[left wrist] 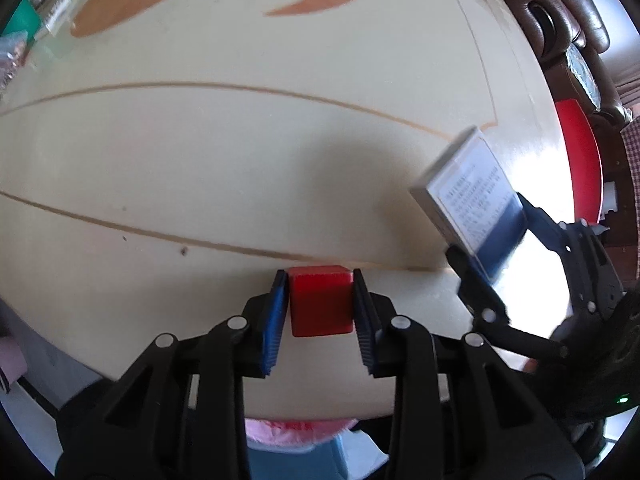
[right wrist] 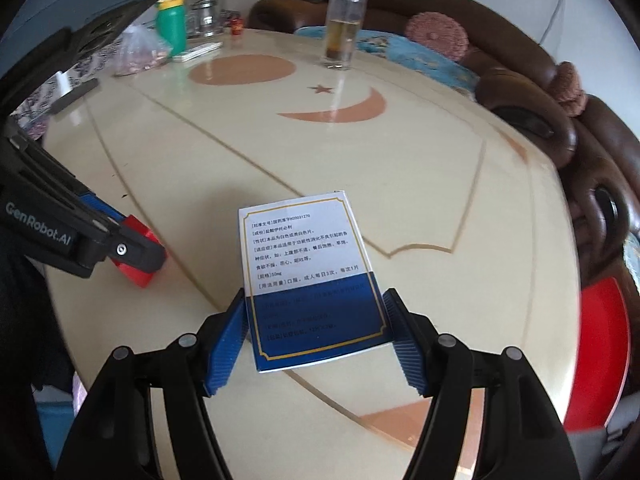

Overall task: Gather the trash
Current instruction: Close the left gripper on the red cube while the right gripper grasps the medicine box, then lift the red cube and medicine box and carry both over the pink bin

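Your left tool (left wrist: 320, 300) pinches a small red block (left wrist: 321, 300), blue pads pressed on both its sides, low at 6 o'clock in the left wrist view. The block rests on the cream counter (left wrist: 240, 152), near its close edge. From the right wrist view, the same block (right wrist: 138, 270) sits at 9 o'clock, with the left tool (right wrist: 132, 248) clamped around it.

Your right tool (right wrist: 316, 328) grips a flat medicine box (right wrist: 308, 276), white above and dark blue below, with printed text facing up. Its pads press the blue end, and the white end points toward 12 o'clock. In the left wrist view the box (left wrist: 468, 196) is at 3 o'clock, tilted above the counter.

Farther across the counter, at 12 o'clock, stands a clear glass bottle (right wrist: 346, 20) with a gold cap. A green bottle (right wrist: 172, 20) stands at 11 o'clock. A brown leather sofa (right wrist: 580, 152) curves around the counter from 12 to 3 o'clock.
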Available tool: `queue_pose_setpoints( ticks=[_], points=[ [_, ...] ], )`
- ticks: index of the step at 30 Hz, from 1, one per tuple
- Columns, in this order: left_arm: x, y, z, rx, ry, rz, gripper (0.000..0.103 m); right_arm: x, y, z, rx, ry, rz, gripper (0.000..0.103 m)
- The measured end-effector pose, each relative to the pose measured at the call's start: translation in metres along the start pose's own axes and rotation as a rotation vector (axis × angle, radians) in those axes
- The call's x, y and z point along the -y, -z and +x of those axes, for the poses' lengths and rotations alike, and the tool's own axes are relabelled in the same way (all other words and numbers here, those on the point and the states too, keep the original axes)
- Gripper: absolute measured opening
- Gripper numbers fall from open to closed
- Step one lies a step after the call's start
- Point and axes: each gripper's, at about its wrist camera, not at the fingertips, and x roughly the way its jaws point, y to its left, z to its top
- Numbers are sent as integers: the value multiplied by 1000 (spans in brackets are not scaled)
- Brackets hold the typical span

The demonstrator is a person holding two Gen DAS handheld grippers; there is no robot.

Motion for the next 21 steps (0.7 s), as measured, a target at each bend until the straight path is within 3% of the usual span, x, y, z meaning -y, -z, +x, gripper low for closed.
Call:
queue_pose_setpoints(
  ticks=[9,21],
  points=[
    [-14,15,-14,107,-23,58,31,-1,3,-18,23,11,109,65],
    [-9,48,-71,324,-77,155,31,-11,2,-94,139,95,184,65]
  ],
)
